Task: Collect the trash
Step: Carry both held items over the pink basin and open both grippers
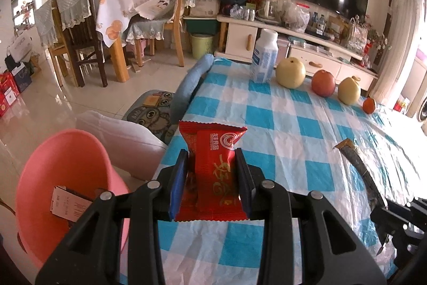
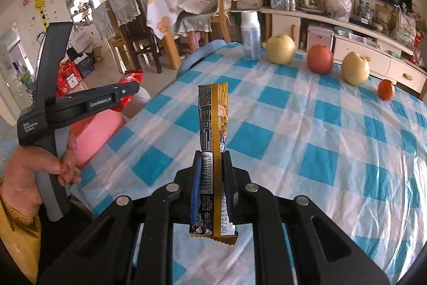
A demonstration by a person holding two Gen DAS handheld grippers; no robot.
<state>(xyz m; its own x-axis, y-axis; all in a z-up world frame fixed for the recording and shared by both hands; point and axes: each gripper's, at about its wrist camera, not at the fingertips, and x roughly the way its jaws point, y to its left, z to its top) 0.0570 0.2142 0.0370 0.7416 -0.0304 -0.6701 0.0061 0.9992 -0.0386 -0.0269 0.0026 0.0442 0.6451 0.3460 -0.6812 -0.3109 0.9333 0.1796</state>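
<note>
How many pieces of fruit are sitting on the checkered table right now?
4, in a row along the far edge, left to right: a yellow pear, a red apple, a second pear, and a small orange fruit. None looks hidden.

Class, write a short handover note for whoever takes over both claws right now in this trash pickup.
Left claw: shut on red snack packet, beside pink bin.
Right claw: shut on gold-and-black sachet, over checked tablecloth.
Done: both wrappers picked up; one paper item already in the bin.
Left: drop both into the bin. Bottle and fruit stand untouched.
</note>
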